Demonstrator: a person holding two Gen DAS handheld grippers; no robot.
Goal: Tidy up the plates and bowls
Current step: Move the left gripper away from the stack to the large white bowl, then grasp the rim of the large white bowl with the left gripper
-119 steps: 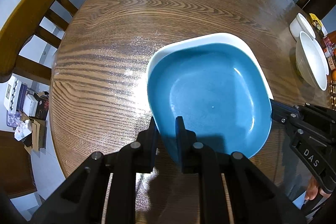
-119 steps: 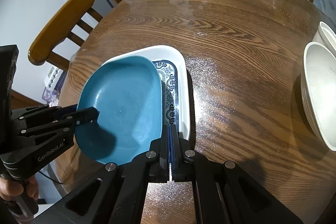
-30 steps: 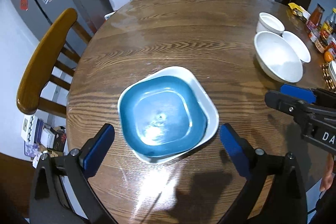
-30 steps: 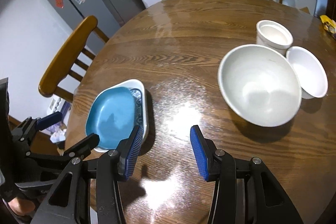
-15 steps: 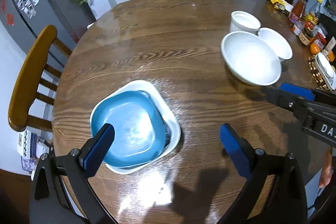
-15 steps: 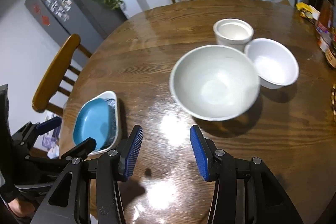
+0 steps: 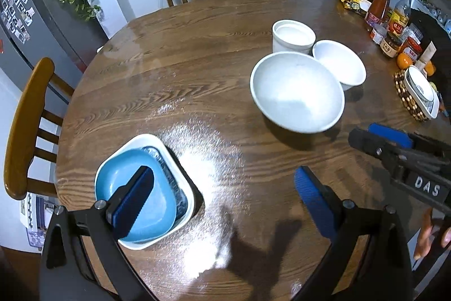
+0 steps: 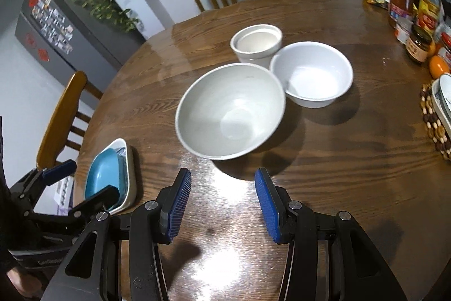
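Plates were already nested at lower left of the left wrist view: blue plate (image 7: 146, 202) inside white square dish (image 7: 157, 144). Bowls appeared to be the step in hand. Right gripper (image 8: 222, 205) stood open and empty, just short of the large white bowl (image 8: 229, 110); left gripper (image 7: 225, 196) was open too. Next move likely called for seizing that bowl's near rim. Small white bowl (image 8: 311, 74) and white crock (image 8: 256, 43) crowded its far side; jars (image 8: 420, 44) stood at right.

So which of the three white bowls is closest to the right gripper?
The biggest white bowl, right ahead of the right gripper. The smaller bowl and the straight-sided cup-shaped one sit behind it, farther away.
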